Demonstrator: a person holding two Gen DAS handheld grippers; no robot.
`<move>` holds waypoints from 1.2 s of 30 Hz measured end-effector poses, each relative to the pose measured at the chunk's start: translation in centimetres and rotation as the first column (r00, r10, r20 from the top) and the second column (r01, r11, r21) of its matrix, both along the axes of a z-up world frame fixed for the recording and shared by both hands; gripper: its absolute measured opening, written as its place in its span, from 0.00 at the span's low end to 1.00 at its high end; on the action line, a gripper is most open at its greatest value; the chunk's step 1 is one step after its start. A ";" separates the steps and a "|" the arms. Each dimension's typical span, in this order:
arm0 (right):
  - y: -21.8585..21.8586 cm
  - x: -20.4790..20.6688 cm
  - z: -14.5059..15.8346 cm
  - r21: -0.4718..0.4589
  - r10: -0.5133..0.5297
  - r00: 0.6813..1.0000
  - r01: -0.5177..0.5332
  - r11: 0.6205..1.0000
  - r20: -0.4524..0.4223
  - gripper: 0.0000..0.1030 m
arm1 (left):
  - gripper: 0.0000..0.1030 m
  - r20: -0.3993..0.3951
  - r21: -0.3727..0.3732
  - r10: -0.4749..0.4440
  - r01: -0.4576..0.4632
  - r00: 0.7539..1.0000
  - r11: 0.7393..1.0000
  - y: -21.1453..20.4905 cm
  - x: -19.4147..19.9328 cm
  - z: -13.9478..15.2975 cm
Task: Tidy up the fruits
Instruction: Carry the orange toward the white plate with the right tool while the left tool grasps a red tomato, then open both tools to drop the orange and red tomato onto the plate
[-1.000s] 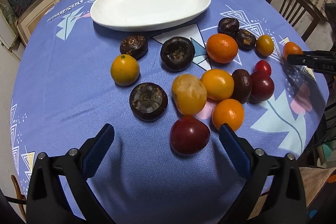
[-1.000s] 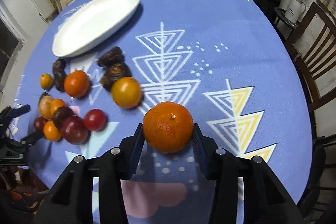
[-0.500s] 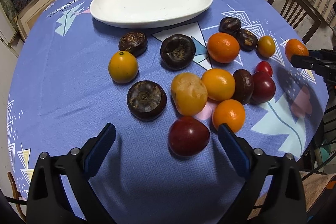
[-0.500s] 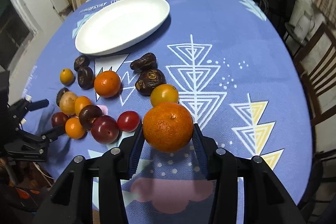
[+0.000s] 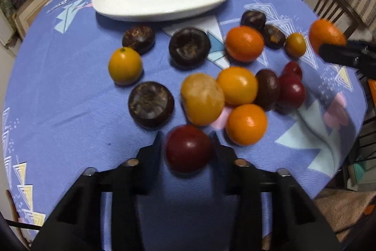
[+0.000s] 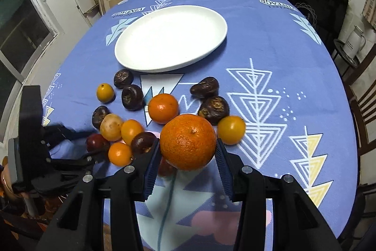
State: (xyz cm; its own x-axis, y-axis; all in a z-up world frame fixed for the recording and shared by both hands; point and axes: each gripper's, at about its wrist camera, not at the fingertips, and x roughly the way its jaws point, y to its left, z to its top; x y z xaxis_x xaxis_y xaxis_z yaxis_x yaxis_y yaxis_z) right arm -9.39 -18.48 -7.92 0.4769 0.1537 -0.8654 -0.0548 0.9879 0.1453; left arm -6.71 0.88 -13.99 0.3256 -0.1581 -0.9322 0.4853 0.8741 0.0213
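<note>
Left gripper [image 5: 188, 147]: fingers clamped on the dark red plum [image 5: 188, 151], one each side at its widest part. Plum sits at the near edge of the fruit pile, so it can be taken without nudging its neighbours; probably why it gets picked first. Whether it has left the cloth: cannot tell.

Right gripper [image 6: 188, 157]: fingers narrow, holding the big orange [image 6: 188, 141] by its sides, stem end up, clear above the pile. Probably held high to pass over the loose fruit on the way to the plate [image 6: 218, 22].

Plate: white, oval, empty, toward the far edge of the worktop [image 5: 58, 98], just beyond the fruit. Likely the drop zone, since nothing else here could hold them.

Remaining fruit: oranges, small yellow ones, red plums and dark brown shrivelled ones, loosely bunched mid-worktop between plate and near edge, several touching. Mixed kinds, unsorted.

Risk: round fruit on cloth, likely to roll if bumped. Both hands loaded, so watch for a clash at the plate.
</note>
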 end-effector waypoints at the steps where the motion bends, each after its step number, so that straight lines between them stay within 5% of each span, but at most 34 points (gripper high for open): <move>1: 0.1 0.1 0.0 0.006 0.001 1.000 -0.001 1.000 -0.002 0.45 | 0.36 0.002 -0.002 0.002 -0.002 1.000 1.000 -0.1 0.0 0.1; 12: 0.2 1.4 1.0 0.065 0.020 1.000 -0.021 0.998 0.018 0.45 | 0.36 0.033 -0.091 0.076 -0.072 0.997 0.993 1.2 2.4 5.3; 21: -0.2 6.4 5.2 0.065 0.032 0.988 -0.042 0.997 0.149 0.45 | 0.36 0.151 -0.077 0.164 -0.154 0.975 0.985 -1.2 10.3 11.0; 29: 0.4 14.1 4.7 0.078 0.051 0.989 -0.063 0.995 0.142 0.45 | 0.36 0.149 0.021 0.299 -0.305 0.943 0.952 -2.4 18.1 9.3; 36: 1.1 18.7 1.8 0.076 0.080 0.994 -0.085 0.993 0.077 0.45 | 0.36 0.115 0.066 0.322 -0.331 0.940 0.941 -2.7 20.7 6.1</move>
